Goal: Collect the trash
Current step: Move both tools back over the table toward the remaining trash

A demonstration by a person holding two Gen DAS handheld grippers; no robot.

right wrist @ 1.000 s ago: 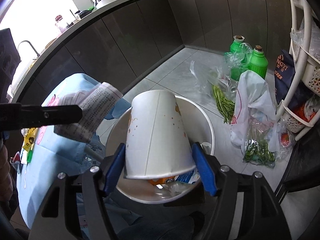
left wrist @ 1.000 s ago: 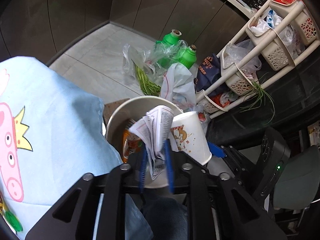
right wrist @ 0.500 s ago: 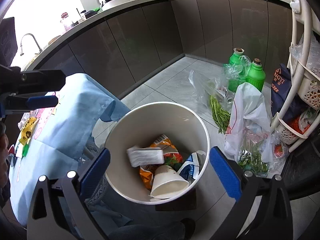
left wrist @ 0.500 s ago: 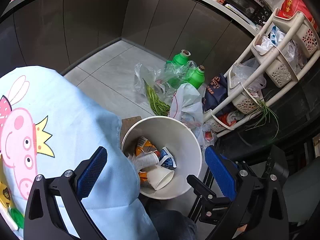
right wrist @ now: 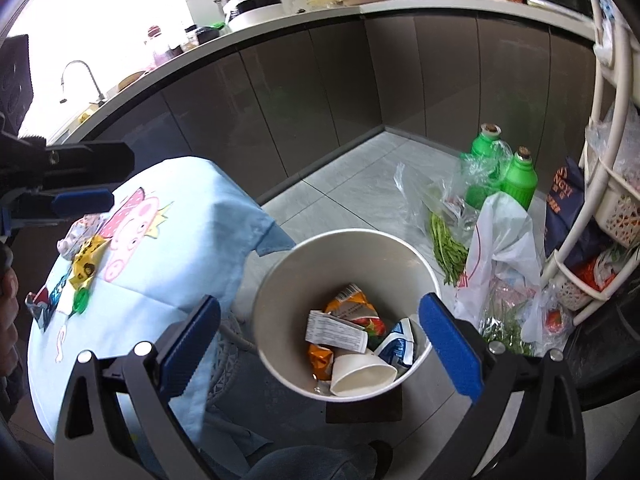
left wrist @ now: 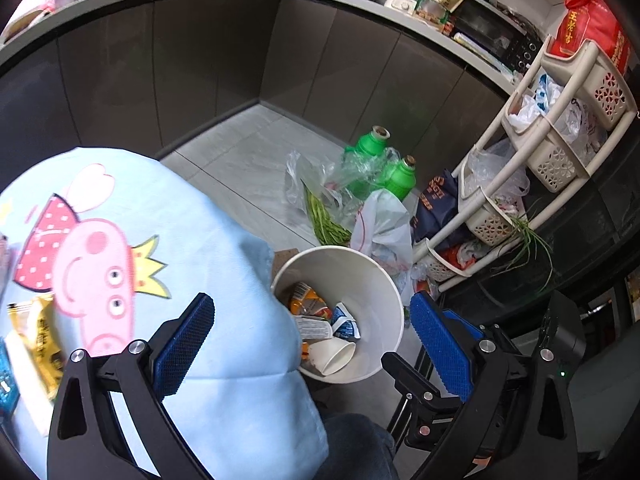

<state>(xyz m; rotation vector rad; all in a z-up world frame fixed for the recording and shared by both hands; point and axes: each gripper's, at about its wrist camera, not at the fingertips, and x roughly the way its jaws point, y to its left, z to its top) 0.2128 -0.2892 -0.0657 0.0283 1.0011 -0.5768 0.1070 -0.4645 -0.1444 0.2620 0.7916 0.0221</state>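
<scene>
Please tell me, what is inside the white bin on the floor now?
In the white bin lie a paper cup on its side, folded printed paper, an orange snack bag and a blue-white wrapper. Whatever is beneath them is covered.

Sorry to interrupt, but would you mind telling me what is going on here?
A person is clearing trash off a small table with a gripper in each hand. Both the left gripper and the right gripper are open and empty above the white bin. A paper cup, a folded paper and snack wrappers lie inside it. More wrappers wait on the blue tablecloth.
</scene>
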